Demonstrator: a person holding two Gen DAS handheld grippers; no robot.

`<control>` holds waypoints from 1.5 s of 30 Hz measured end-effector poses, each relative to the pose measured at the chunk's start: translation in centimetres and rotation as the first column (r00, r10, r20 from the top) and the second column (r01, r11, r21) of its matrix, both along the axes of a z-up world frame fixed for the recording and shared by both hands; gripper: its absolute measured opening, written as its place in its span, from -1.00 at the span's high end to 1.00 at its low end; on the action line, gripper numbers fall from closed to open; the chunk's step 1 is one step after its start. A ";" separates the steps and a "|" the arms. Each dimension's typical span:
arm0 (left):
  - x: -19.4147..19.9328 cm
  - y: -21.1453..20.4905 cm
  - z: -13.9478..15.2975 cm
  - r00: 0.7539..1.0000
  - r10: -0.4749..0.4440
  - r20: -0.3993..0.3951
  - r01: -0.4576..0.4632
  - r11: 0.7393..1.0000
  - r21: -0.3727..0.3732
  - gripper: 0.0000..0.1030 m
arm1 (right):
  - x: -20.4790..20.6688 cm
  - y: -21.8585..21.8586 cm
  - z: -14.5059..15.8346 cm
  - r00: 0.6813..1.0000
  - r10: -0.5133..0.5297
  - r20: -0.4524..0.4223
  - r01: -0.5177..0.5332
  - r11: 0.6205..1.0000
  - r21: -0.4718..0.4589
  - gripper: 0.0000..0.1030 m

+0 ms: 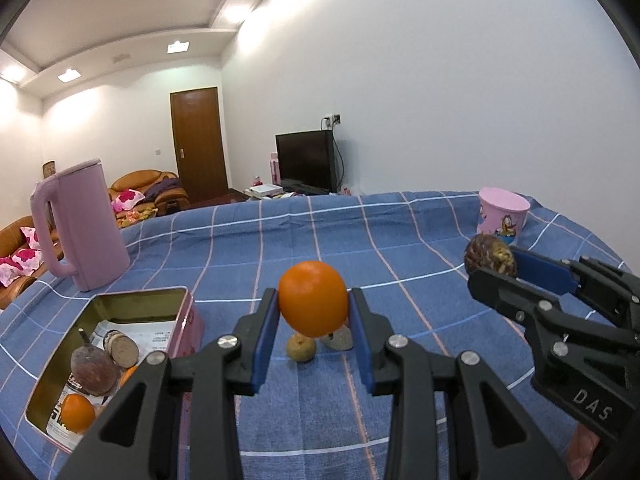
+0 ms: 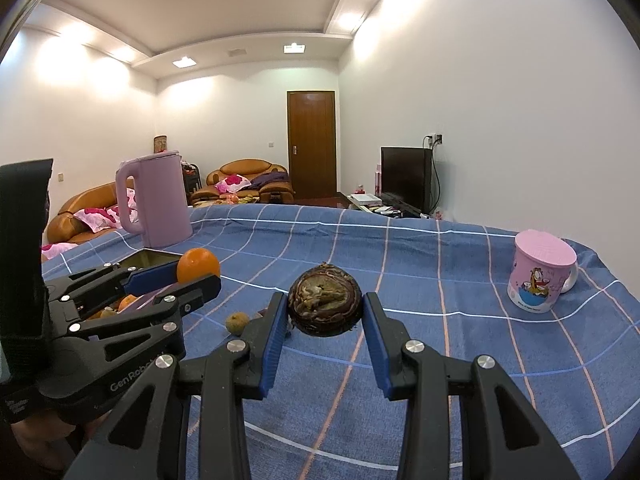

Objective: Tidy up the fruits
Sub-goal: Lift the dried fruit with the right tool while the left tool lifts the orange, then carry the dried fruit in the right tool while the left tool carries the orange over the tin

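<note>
the left gripper (image 1: 313,312) is clamped on an orange (image 1: 313,298) above the desk (image 1: 400,240), tin (image 1: 120,300) at its nine o'clock; the right gripper (image 2: 325,312), at three o'clock, pinches a shrivelled brown fruit (image 2: 325,305).

Bystanders on the blue checked cloth

A tall pink plastic kettle (image 1: 82,228) stands at the far left of the cloth-covered surface (image 1: 400,232), a lidded pink cartoon mug (image 2: 540,276) sits at its right edge; beyond are orange leather sofas (image 2: 248,182), a brown wooden door (image 2: 311,144) and a black television (image 1: 306,162).
</note>
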State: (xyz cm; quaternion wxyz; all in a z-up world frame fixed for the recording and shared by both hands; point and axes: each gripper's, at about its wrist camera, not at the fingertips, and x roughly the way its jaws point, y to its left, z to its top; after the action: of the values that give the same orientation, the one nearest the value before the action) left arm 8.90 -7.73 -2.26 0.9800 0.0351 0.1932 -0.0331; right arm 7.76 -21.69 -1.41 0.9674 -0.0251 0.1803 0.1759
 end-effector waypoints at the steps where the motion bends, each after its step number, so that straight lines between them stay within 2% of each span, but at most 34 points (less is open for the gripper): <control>1: -0.1 0.0 0.0 1.000 0.001 0.004 -0.001 1.000 -0.001 0.29 | 0.0 0.0 0.0 1.000 0.000 0.001 0.000 1.000 0.000 0.22; 9: -0.7 0.2 0.3 0.999 0.012 0.036 -0.012 1.000 -0.002 0.29 | -0.3 0.2 0.2 1.000 0.013 0.019 -0.013 1.000 -0.001 0.22; 21: -0.7 1.4 0.2 1.000 0.005 -0.003 -0.005 1.000 -0.020 0.29 | -0.1 1.1 0.2 1.000 0.013 0.004 -0.013 1.000 -0.019 0.22; 31: -1.5 5.0 0.5 0.998 0.048 -0.030 -0.049 0.998 -0.042 0.29 | 0.6 5.4 0.2 0.995 0.091 -0.037 -0.092 0.995 -0.031 0.22; 45: -1.8 12.1 1.1 0.979 0.187 -0.075 -0.191 0.981 -0.043 0.29 | 0.9 12.9 1.0 0.972 0.231 -0.051 -0.234 0.971 -0.051 0.22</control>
State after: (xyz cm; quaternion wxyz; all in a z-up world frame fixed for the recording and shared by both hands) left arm 7.11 4.41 -1.17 0.9718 -0.0089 0.2294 0.0540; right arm 8.70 -8.84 -0.43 0.9348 -0.0695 0.2026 0.2832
